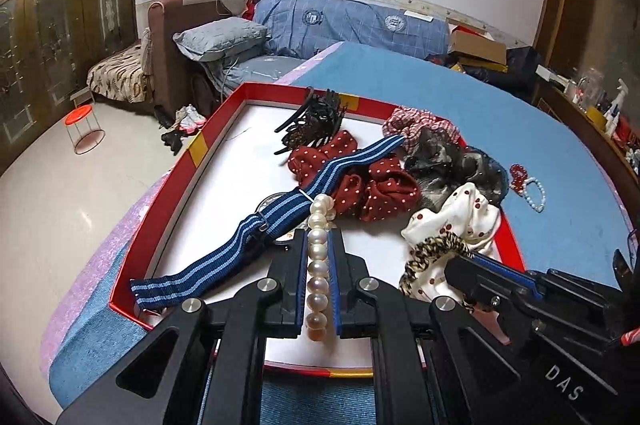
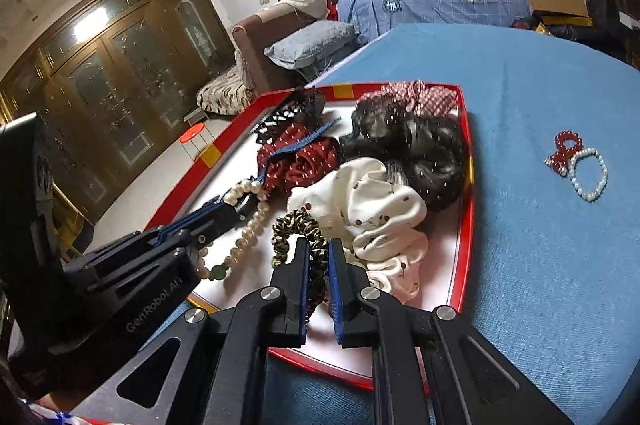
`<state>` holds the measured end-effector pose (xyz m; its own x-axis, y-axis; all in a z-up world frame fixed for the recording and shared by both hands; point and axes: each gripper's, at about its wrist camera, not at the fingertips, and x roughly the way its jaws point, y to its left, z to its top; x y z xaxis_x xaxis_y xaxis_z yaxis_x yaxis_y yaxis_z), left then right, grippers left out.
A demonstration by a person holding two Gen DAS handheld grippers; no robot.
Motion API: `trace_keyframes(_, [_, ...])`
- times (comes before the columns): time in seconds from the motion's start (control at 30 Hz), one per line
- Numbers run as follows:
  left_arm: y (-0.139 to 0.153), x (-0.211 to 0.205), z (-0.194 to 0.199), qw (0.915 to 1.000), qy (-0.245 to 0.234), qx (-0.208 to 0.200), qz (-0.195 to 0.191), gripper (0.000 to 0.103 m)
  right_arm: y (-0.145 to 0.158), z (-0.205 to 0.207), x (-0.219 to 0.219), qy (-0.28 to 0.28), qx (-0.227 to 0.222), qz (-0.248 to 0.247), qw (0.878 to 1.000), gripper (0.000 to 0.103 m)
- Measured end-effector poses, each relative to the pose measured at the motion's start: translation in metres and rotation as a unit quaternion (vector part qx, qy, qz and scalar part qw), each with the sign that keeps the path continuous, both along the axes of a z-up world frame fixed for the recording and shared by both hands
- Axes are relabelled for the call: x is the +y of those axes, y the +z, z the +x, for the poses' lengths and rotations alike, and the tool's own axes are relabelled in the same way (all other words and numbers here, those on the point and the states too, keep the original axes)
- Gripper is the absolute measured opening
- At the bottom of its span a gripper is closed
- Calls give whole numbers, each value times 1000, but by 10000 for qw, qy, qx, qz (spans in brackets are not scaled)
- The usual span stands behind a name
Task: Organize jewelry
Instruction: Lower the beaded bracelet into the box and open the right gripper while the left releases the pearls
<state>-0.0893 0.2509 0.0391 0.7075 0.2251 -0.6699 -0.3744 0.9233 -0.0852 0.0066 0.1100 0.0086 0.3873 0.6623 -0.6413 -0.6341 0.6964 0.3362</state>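
Left gripper (image 1: 318,237) is clamped tight on a pearl necklace (image 1: 318,265), the strand running between its pads over the white floor of the red-rimmed tray (image 1: 224,113). Right gripper (image 2: 319,249) is closed on a leopard-print scrunchie (image 2: 298,225), beside a cream spotted scrunchie (image 2: 372,209) in the same tray. A striped blue strap (image 1: 280,213), red dotted scrunchie (image 1: 360,181) and black claw clip (image 1: 316,121) lie further in; a red bead bracelet (image 2: 564,149) and white bead bracelet (image 2: 590,175) sit touching on the blue cloth (image 2: 520,105) outside the tray.

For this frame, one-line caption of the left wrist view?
Left gripper shut on pearl necklace over red-rimmed tray of scrunchies.
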Motion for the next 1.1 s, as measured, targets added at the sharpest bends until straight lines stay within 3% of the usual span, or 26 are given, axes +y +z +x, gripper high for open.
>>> trace_keyframes(0.2, [0,-1,3,10000,29,23,64,9,-1,-4,1,1,-141,-125,9998,11])
trace_keyframes(0.63, [-2,-4,3,9998,101,45,139,9,-5,-2,-5,-98,-3,-129,9999,11])
trace_keyframes(1.1, [1,-4,1,9995,199,16,256,9,-1,-9,-14,-127,-9,-125,9998,18])
